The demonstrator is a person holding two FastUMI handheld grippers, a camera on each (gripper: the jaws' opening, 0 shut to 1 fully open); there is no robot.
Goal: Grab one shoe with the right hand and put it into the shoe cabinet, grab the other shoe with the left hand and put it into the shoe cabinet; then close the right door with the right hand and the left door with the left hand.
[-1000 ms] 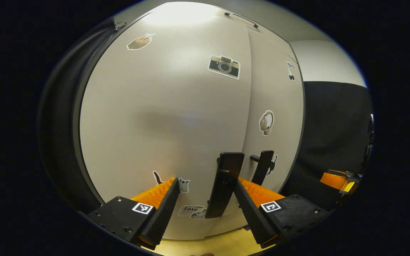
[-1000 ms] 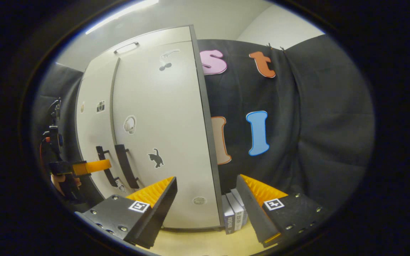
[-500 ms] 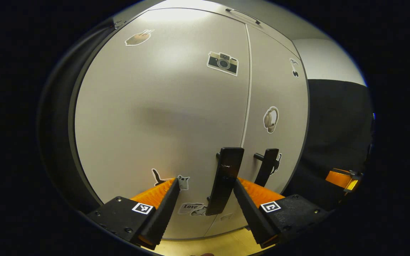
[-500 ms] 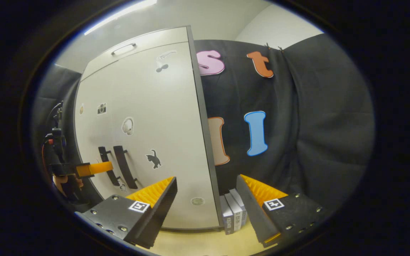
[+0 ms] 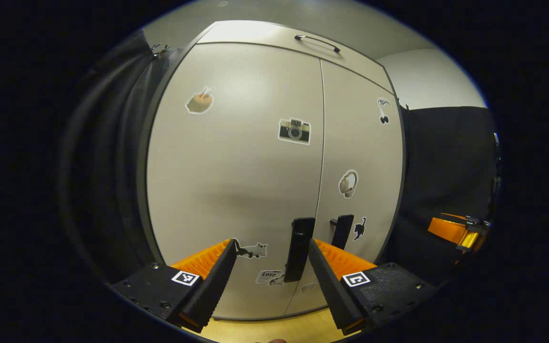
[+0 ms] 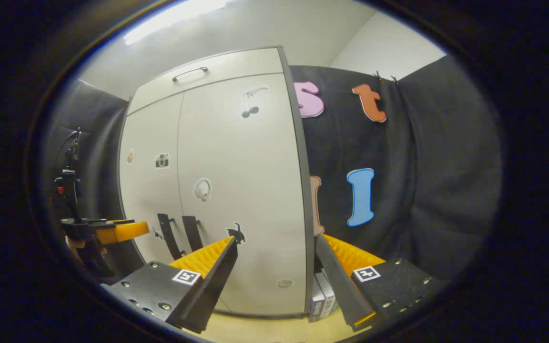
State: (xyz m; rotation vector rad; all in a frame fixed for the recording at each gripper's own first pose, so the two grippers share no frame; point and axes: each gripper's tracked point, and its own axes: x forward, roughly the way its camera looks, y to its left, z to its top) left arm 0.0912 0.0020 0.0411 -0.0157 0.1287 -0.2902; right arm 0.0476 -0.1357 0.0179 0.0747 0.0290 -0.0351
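- Shoe cabinet [image 5: 236, 181] straight ahead in the left gripper view, pale grey, both doors flush with a thin seam between them.
- Left door [image 5: 227, 157] shut; stickers of a camera, a small hand-like shape and cats on its face.
- Right door [image 5: 360, 157] shut as well; headphone and cherry stickers, plus a black cat low down.
- Two dark upright handles side by side at the seam: left handle [image 5: 299, 248] and right handle [image 5: 342, 231].
- Left gripper [image 5: 269, 259] held wide open, nothing between the fingers, apart from the door; left handle seen in the gap between the fingertips, not touched.
- Right gripper [image 6: 277, 262] also spread open and holding nothing, pointed at the cabinet's right edge.
- Shoes hidden behind the closed doors; position inside cannot be told.
- Long pull handle [image 5: 317, 42] on the top panel above the doors.
- Small boxes [image 6: 321, 300] on the yellowish floor [image 6: 265, 328], just beside the cabinet's right side.
- In the right gripper view, left gripper at far left, near the handles.
- In the left gripper view, right gripper at far right, well apart from the cabinet.
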